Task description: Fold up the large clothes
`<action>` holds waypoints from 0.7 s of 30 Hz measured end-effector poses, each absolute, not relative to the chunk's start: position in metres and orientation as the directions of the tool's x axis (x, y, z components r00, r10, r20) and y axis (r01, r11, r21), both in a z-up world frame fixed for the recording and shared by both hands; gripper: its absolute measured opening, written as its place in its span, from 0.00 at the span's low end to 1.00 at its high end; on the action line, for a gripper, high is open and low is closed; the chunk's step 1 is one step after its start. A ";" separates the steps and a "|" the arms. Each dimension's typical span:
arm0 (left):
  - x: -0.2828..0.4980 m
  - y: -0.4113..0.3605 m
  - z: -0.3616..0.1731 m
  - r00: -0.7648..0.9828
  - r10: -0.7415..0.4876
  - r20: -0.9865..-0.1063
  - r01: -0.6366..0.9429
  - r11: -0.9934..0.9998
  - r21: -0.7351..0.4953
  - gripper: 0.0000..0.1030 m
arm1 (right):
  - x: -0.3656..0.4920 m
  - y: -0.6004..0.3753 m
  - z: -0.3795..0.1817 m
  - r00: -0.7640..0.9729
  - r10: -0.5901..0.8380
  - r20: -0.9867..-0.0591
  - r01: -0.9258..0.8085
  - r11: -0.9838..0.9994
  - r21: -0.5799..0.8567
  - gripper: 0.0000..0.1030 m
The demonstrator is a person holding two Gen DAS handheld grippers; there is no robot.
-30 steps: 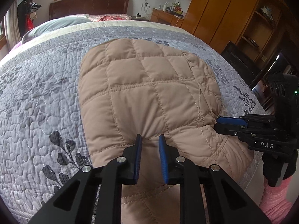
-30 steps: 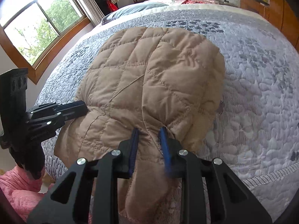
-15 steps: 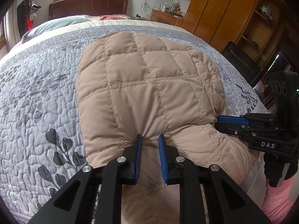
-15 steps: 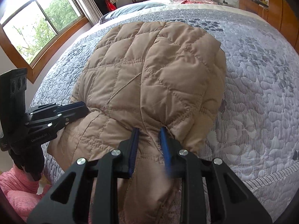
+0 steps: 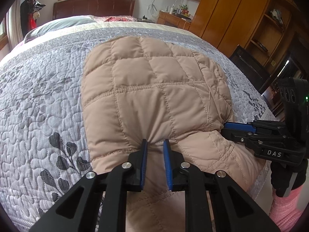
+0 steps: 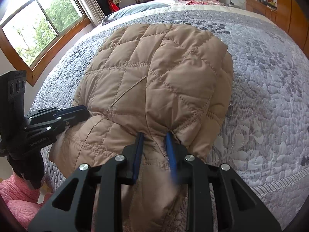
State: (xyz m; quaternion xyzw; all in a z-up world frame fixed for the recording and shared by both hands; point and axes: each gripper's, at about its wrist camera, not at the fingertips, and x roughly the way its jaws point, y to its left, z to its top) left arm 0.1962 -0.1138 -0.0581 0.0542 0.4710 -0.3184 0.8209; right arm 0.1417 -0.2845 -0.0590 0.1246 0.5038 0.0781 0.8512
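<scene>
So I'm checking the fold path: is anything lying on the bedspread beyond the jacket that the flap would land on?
Nothing visible does. Both the left claw and the right claw already pinch the tan quilted jacket, and only bare grey bedspread surrounds it. The pillows lie far off at the headboard.

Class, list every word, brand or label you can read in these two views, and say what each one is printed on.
"DAS": white letters on the body of the right gripper, seen from the left wrist.
"GenRobot.AI": faint print on the body of the left gripper, seen from the right wrist.
Small print on top of the left gripper's camera housing: too small to read.
</scene>
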 end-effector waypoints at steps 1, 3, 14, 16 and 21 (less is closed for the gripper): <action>0.195 -0.113 -0.056 0.357 -0.472 -0.806 0.573 0.792 -0.211 0.16 | 0.141 -0.283 -0.058 0.482 0.254 -0.838 -0.008 0.958 0.286 0.24; 0.195 -0.111 -0.054 0.359 -0.473 -0.805 0.569 0.794 -0.213 0.15 | 0.140 -0.281 -0.056 0.486 0.247 -0.838 -0.007 0.960 0.279 0.25; 0.182 -0.084 -0.023 0.449 -0.455 -0.769 0.544 0.822 -0.168 0.39 | 0.125 -0.288 -0.029 0.547 0.304 -0.780 -0.027 0.937 0.347 0.57; 0.181 -0.074 -0.016 0.470 -0.453 -0.757 0.535 0.829 -0.164 0.49 | 0.121 -0.294 -0.022 0.570 0.303 -0.764 -0.017 0.934 0.358 0.68; 0.179 -0.057 -0.010 0.482 -0.463 -0.744 0.528 0.831 -0.176 0.67 | 0.112 -0.322 -0.017 0.602 0.329 -0.728 0.012 0.907 0.420 0.88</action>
